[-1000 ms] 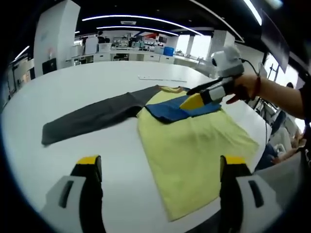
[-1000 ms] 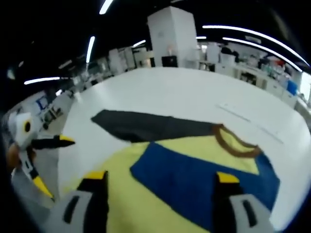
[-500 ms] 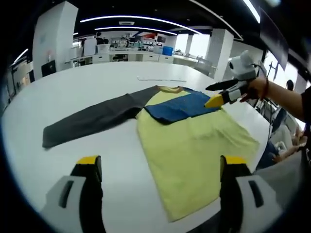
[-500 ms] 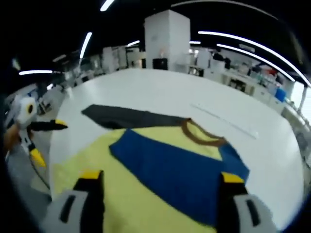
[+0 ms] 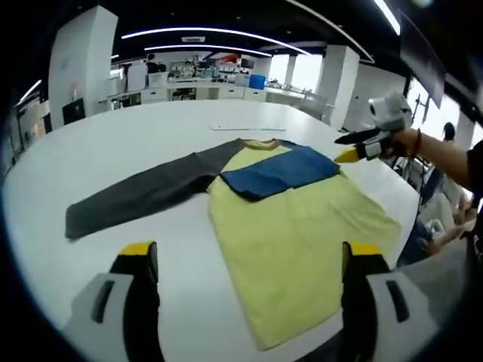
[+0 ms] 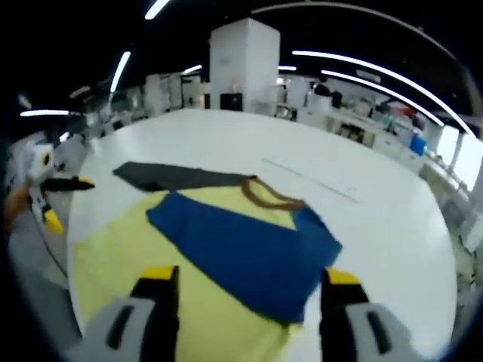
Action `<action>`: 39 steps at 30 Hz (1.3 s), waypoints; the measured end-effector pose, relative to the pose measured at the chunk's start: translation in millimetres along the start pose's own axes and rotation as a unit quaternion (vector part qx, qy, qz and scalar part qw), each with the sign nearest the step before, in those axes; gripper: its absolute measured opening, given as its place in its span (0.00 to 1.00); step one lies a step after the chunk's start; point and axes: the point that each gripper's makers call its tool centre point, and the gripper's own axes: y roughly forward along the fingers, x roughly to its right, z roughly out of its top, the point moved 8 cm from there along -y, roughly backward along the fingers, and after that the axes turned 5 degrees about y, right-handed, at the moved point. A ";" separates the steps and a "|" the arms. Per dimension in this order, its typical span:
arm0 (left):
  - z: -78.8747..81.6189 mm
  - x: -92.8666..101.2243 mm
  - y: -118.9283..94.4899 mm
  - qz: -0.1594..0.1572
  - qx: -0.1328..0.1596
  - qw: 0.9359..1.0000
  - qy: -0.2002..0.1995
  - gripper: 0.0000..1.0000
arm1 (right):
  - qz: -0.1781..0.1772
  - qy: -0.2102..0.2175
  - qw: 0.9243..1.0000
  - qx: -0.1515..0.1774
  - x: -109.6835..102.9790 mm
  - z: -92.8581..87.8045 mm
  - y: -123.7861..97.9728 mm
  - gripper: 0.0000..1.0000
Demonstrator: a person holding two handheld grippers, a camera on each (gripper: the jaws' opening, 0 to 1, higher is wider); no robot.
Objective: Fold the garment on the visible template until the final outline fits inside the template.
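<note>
A long-sleeved shirt (image 5: 294,226) lies flat on a large white table (image 5: 151,128), its yellow body toward the near edge and its brown collar (image 6: 268,196) toward the far side. The blue sleeve (image 5: 279,172) is folded across the chest; the dark grey sleeve (image 5: 143,194) is stretched out straight to one side.

Change over the last second: the right gripper (image 5: 355,148), which a second ago hovered low over the blue sleeve, has lifted and drawn back past the shirt's edge, leaving the sleeve lying flat across the chest. Its jaws stand apart and hold nothing, as the right gripper view shows (image 6: 241,317). The left gripper (image 5: 249,302) has kept its place near the hem, jaws spread wide and empty; from the other side it appears at the table edge (image 6: 53,204).

Reading for the task: the first sleeve fold appears finished. The grey sleeve and the long body are likely what remain to be folded. No template outline can be made out around the shirt.

Surface and room: the tabletop is smooth, plain and bare, apart from a thin pale strip (image 5: 245,127) beyond the collar. Behind it lies an open-plan room with white columns (image 5: 79,60), benches along the far wall and strip lights (image 5: 211,32) overhead.
</note>
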 end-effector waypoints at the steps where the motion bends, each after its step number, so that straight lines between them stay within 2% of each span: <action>1: 1.0 0.2 0.1 0.000 0.002 1.000 -0.001 0.99 | -0.001 0.000 1.000 0.000 1.8 -1.3 -1.4 0.71; 3: 3.1 1.3 0.9 -0.005 0.012 1.000 -0.010 0.99 | -0.003 -0.006 1.000 0.000 5.1 -4.1 -4.2 0.69; 11: 4.1 1.3 0.7 -0.001 0.016 1.000 -0.013 0.99 | -0.017 -0.031 0.999 -0.016 25.1 -17.6 -11.1 0.45; 15: 4.8 -1.0 -2.4 -0.001 0.033 0.999 -0.037 0.99 | -0.016 -0.031 0.999 -0.030 36.4 -30.7 -9.1 0.36; 20: 2.6 0.9 -2.8 0.003 0.025 0.999 -0.031 0.99 | -0.021 -0.050 0.997 -0.053 42.4 -43.9 -4.3 0.30; 24: 2.6 0.7 -3.8 0.005 0.025 0.999 -0.035 0.99 | -0.027 -0.066 0.996 -0.062 44.8 -48.9 0.2 0.20; 27: 1.1 -0.9 -4.3 0.004 0.022 0.999 -0.041 0.99 | -0.034 -0.077 0.994 -0.066 51.6 -52.1 4.3 0.16; 30: -1.4 -3.0 -5.0 0.006 0.019 0.999 -0.040 0.99 | -0.033 -0.082 0.994 -0.057 48.0 -47.8 6.2 0.14; 33: -2.2 -3.3 -4.8 0.005 0.015 0.999 -0.046 0.98 | -0.035 -0.100 0.992 -0.071 49.2 -47.0 11.8 0.13; 34: -2.9 -3.9 -4.5 0.005 0.012 0.999 -0.051 0.98 | -0.033 -0.097 0.992 -0.071 47.2 -46.1 11.0 0.13; 35: -2.8 -3.9 -4.4 0.005 0.012 0.999 -0.053 0.98 | -0.019 -0.065 0.996 -0.063 42.2 -45.4 10.6 0.12; 36: -2.7 -3.9 -4.7 0.005 0.013 0.998 -0.054 0.98 | -0.016 -0.052 0.997 -0.058 43.6 -45.2 11.0 0.12; 39: -3.6 -5.8 -6.2 0.007 0.016 0.998 -0.057 0.98 | -0.032 -0.082 0.994 -0.069 48.7 -45.4 12.0 0.09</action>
